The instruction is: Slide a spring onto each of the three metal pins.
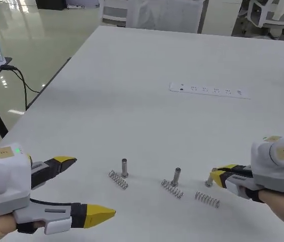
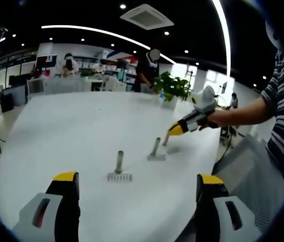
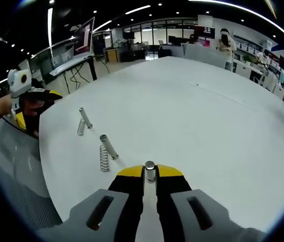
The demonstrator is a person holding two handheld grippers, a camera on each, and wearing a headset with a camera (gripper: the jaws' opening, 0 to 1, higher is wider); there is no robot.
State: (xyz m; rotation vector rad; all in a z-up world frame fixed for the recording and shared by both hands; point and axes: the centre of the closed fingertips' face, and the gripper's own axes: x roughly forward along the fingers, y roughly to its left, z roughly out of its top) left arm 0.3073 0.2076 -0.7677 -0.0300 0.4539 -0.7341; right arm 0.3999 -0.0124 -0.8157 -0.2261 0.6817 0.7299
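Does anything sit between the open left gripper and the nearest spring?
Nothing visible. Bare table lies between the left gripper and the leftmost spring, which lies flat beside the leftmost pin. The right gripper, shut on the rightmost pin, is off to the far side.

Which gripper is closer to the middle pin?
Right. The right gripper clamps the neighbouring pin just beside the middle pin; the left gripper hangs open beyond the leftmost pin.
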